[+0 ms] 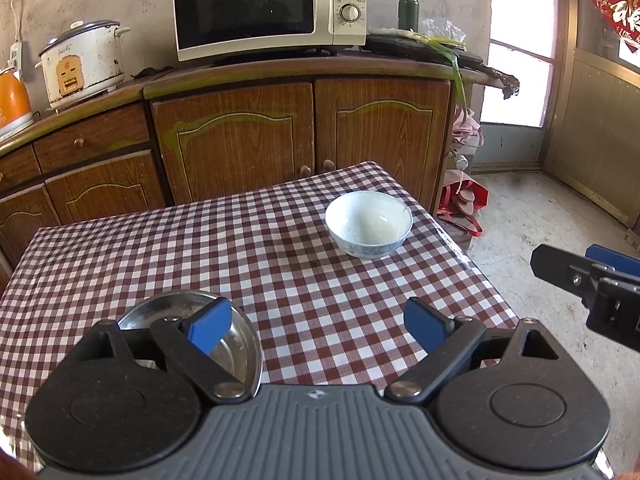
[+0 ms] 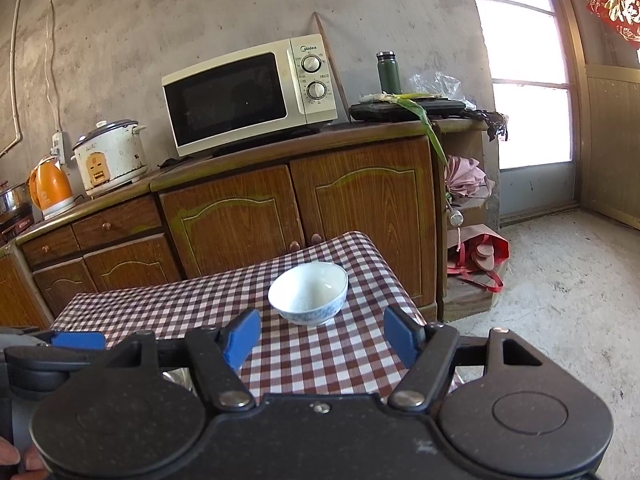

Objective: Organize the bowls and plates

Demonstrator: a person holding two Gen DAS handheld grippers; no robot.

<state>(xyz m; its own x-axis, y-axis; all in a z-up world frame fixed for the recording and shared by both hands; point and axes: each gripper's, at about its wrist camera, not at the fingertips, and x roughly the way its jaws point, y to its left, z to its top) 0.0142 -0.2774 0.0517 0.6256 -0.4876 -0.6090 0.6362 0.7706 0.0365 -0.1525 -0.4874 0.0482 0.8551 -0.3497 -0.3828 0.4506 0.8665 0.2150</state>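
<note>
While both claws, left claw [image 1: 318, 326] and right claw [image 2: 322, 338], gape empty, white bowl [image 1: 368, 224] and steel plate [image 1: 236, 340] rest apart on the checked surface [image 1: 200, 248].

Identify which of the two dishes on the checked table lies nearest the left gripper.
The shiny metal plate, at the table's near edge right under the left gripper. The white ceramic bowl sits farther off, toward the table's far right corner.
</note>
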